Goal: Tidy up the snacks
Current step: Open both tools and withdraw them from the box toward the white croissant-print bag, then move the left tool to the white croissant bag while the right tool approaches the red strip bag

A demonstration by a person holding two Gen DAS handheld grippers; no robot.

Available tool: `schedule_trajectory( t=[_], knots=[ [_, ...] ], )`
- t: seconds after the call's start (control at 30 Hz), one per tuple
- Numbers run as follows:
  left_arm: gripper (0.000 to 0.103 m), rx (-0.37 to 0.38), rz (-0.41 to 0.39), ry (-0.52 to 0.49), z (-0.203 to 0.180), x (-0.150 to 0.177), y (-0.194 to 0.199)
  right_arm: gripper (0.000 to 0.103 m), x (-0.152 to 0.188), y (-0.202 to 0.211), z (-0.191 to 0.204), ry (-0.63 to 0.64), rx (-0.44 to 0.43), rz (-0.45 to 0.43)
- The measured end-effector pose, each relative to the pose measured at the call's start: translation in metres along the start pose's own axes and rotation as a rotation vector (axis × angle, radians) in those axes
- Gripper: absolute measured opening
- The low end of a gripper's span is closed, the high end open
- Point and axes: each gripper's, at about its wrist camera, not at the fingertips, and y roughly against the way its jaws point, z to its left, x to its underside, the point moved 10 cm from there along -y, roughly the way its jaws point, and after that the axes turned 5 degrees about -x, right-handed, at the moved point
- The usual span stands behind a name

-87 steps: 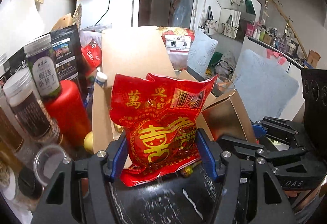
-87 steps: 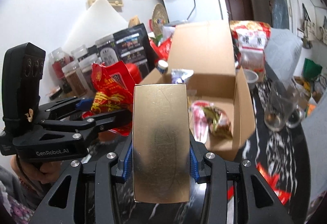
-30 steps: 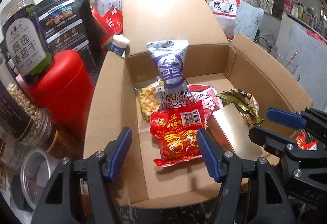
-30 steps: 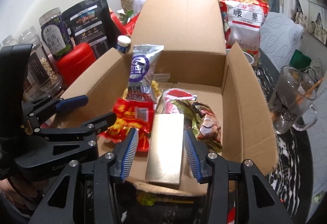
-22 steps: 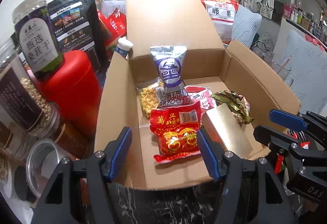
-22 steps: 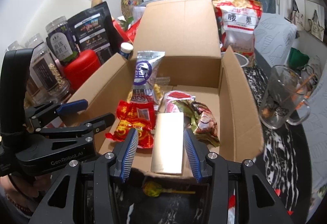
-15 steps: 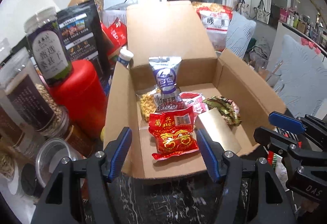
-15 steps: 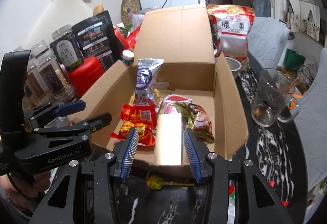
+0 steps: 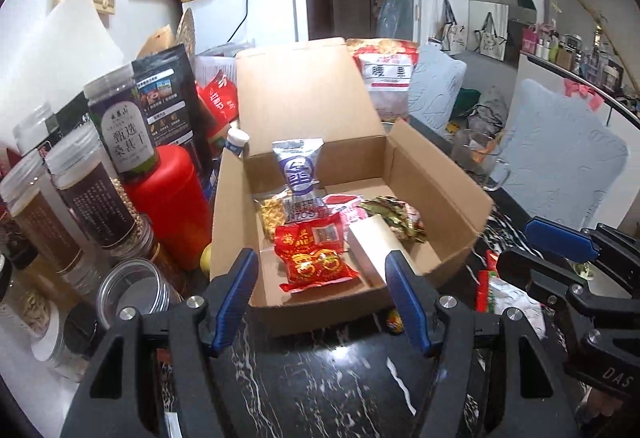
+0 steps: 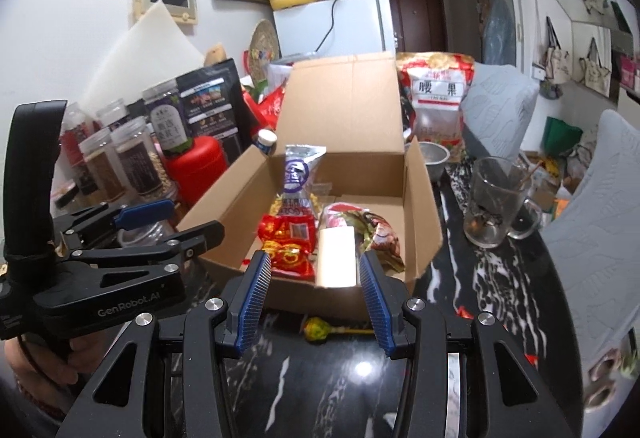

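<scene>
Both the left gripper (image 9: pixel 320 294) and the right gripper (image 10: pixel 314 292) now hang with jaws apart and empty, drawn back from the cardboard box (image 9: pixel 436 194), where the red packet (image 9: pixel 316 258) and gold box (image 10: pixel 337 258) they carried moments ago lie side by side, so that placement looks done.

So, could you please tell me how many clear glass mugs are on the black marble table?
1: the clear glass mug stands right of the open cardboard box; clutter may hide others.
</scene>
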Motion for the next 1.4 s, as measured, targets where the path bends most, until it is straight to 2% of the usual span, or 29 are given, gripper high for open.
schedule_trajectory(
  t=[0.13,0.3,0.43,0.87,1.1,1.4],
  knots=[
    [0.065,0.030,-0.023,-0.007,-0.008,0.000,0.019,0.046,0.001,0.025,0.008,0.006,0.000,-0.038],
    [0.065,0.050,-0.052,-0.029,-0.018,0.001,0.039,0.046,0.008,0.047,0.006,0.005,0.049,-0.049],
    [0.065,0.070,-0.056,-0.029,-0.029,0.006,0.049,0.053,0.017,0.062,-0.004,-0.045,0.073,-0.056],
    [0.065,0.172,-0.005,-0.072,-0.073,0.032,0.053,0.053,0.066,0.097,-0.044,-0.166,0.160,-0.038],
    [0.065,0.247,0.051,-0.095,-0.103,0.050,0.044,0.053,0.088,0.100,-0.059,-0.211,0.184,-0.012],
    [0.065,0.306,0.115,-0.136,-0.146,0.065,0.028,0.053,0.113,0.094,-0.086,-0.261,0.197,0.019]
  ],
)
